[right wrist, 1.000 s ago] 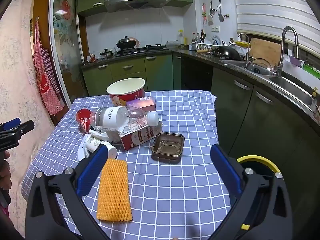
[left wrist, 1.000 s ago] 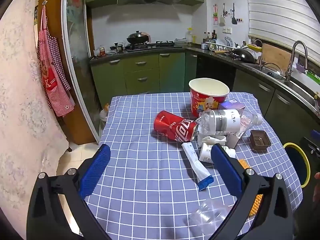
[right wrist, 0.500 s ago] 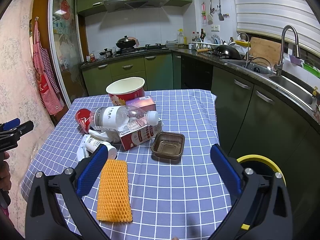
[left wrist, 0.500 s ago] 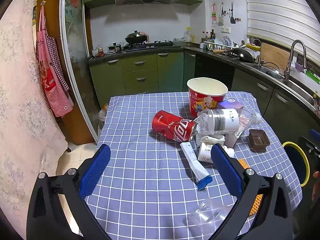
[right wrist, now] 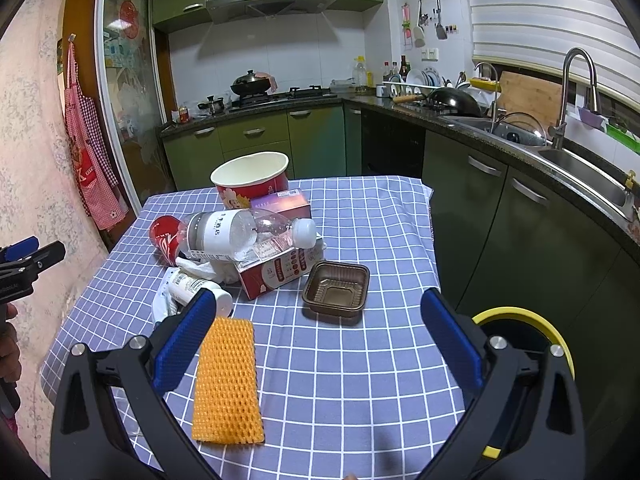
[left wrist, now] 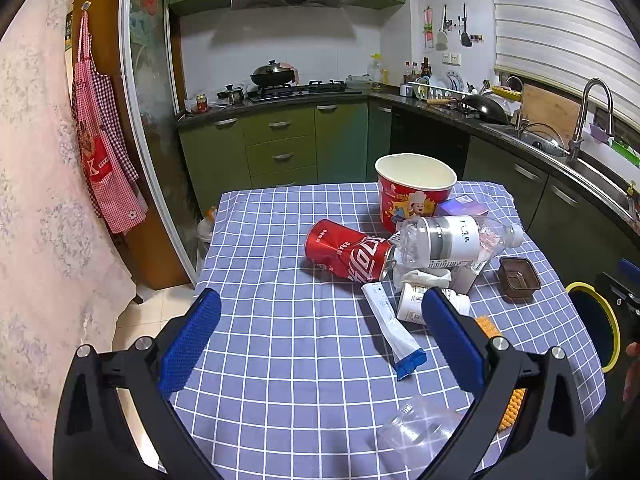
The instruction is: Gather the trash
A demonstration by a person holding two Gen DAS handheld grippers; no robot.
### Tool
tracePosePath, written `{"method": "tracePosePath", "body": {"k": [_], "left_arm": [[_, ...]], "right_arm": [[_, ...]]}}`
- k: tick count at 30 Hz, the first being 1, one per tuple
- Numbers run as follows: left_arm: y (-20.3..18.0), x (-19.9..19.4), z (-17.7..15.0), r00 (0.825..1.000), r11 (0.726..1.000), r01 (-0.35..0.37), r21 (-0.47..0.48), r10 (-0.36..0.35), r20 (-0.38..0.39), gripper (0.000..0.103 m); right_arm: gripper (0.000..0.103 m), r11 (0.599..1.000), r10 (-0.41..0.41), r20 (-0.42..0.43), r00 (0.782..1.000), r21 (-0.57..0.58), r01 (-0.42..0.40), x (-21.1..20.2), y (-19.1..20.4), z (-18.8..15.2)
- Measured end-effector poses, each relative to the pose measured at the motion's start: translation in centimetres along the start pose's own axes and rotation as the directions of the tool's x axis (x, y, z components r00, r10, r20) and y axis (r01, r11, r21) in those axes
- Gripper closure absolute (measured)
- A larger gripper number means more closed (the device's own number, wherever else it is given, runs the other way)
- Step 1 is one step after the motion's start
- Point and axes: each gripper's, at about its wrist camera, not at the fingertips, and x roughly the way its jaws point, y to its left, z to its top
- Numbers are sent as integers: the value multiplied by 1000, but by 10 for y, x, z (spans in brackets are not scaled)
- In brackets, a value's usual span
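Left claw (left wrist: 316,332) gapes wide, empty, above the checked counter (left wrist: 280,360). Right claw (right wrist: 316,332) likewise wide, empty. Trash at frame centre: red can (left wrist: 346,251), clear bottle (left wrist: 448,240), paper tub (left wrist: 415,188), orange net (right wrist: 228,380), brown tray (right wrist: 336,290).

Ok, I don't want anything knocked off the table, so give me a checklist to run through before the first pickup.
1. Left tongs open and empty: ok.
2. Right tongs open and empty: ok.
3. Bin with yellow rim beside the table, opening unobstructed: ok.
4. Orange foam net lying flat, apart from the pile, free to grab: ok.
5. Clear bottle stable: not ok, it rests across the red carton and the red can, so it may roll.
6. Brown tray empty: ok.
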Motion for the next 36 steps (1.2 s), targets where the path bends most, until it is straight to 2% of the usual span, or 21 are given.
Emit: {"method": "tracePosePath", "body": {"k": [36], "left_arm": [[0, 5, -4, 1000, 1000, 5, 4, -5, -11, 4]], "right_arm": [[6, 1000, -2, -17, 1000, 3, 2, 6, 3, -10]]}}
